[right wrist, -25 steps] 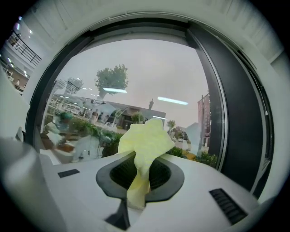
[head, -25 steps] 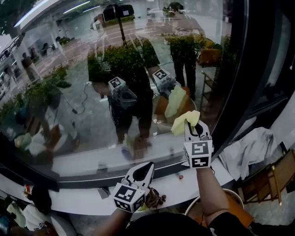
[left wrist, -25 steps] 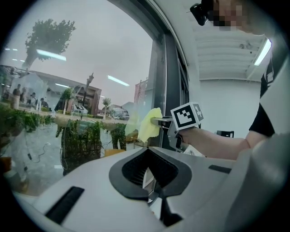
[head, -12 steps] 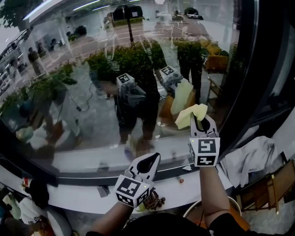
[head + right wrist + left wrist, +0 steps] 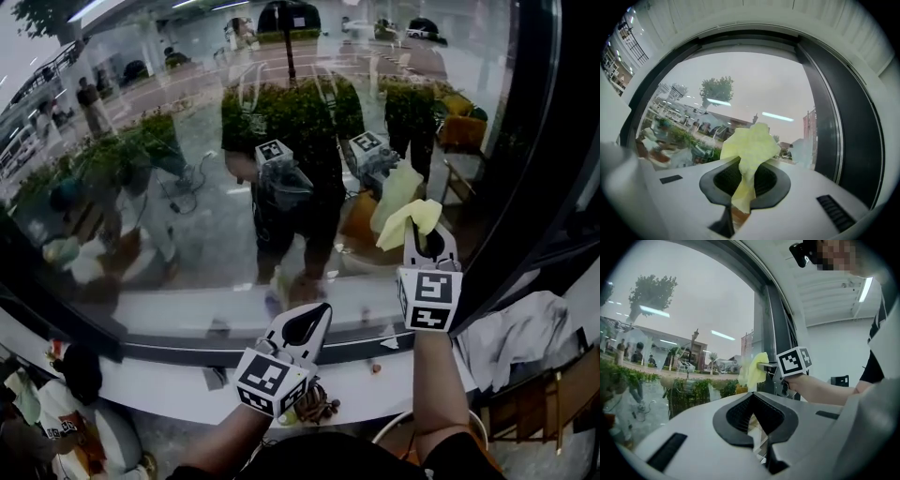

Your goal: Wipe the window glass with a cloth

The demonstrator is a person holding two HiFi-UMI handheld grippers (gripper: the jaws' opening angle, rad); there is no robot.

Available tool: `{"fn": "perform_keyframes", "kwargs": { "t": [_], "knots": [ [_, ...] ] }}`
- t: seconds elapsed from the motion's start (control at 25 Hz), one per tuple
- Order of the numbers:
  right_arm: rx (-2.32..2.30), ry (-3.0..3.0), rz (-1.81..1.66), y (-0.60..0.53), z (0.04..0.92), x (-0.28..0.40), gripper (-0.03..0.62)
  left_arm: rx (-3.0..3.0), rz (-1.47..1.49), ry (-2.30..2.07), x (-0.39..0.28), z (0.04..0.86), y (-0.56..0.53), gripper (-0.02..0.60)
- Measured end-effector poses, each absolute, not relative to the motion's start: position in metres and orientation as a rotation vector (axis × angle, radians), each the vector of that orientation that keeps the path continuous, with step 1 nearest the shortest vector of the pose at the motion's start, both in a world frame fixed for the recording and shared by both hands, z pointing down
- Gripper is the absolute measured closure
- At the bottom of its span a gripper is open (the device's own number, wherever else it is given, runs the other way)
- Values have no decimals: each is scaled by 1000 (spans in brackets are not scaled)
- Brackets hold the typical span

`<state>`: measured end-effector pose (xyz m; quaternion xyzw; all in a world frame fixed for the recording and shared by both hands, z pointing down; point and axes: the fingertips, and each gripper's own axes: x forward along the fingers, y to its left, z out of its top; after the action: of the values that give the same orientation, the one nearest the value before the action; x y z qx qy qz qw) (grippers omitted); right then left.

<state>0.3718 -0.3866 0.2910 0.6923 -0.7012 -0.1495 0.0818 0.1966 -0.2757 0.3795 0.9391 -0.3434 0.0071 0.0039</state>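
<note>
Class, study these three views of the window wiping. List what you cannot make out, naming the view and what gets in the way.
- Head view: whether the yellow cloth touches the window glass; reflections blur it.
- Head view: the brown clump on the sill, half hidden behind the left gripper, too small to name.
- Right gripper view: the cloth's lower end, sunk between the jaws of the right gripper.

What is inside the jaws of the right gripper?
A yellow cloth, pinched in the right gripper and bunched up above its jaws, in front of the window glass. Its lower end disappears between the jaws, so how much is tucked in is hidden.
</note>
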Motion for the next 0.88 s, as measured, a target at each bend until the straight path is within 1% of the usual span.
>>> {"fn": "perform_keyframes", "kwargs": {
  "t": [0.56,0.68,0.88],
  "knots": [
    [2030,-2103,-480,-397,289,342,537,2893,20,-1137,169,385,-283,574],
    [2035,-2101,-479,-400,290,320,539,2863,15,-1155,146,387,-284,574],
    [2021,-2117,-483,-399,283,260,539,2827,0,-1170,90,389,-282,574]
  ]
}}
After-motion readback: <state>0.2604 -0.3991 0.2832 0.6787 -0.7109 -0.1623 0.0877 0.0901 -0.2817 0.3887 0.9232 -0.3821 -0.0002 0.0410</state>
